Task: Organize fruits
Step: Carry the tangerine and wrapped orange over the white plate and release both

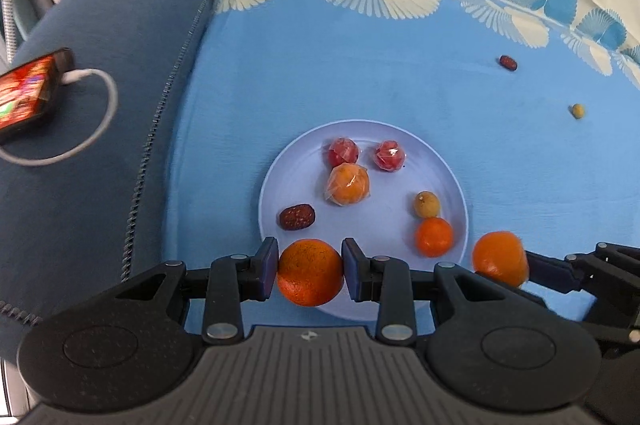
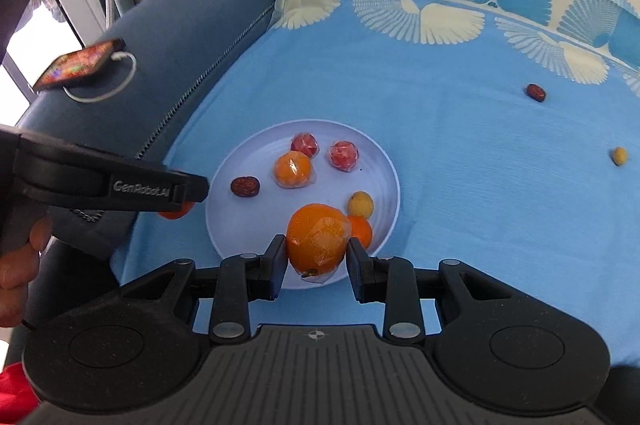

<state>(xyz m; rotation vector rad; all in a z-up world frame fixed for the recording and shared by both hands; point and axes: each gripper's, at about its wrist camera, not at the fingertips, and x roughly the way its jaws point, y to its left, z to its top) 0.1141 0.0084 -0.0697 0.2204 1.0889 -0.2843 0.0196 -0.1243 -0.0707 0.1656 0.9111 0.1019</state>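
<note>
Gripping one orange apiece, both tools hang low over the plate's (image 1: 280,181) near rim. Left gripper (image 1: 310,267): pads pinch a bare orange (image 1: 310,273) at bottom centre. Right gripper (image 2: 318,259): jaws clamp a film-wrapped orange (image 2: 318,239), presumably for release onto the plate. Mid-frame, six fruits already sit collected there. Farther, at the right, a red date (image 1: 508,62) and a small yellow fruit (image 1: 577,110) lie loose on the blue cloth (image 1: 360,73), uncollected.
</note>
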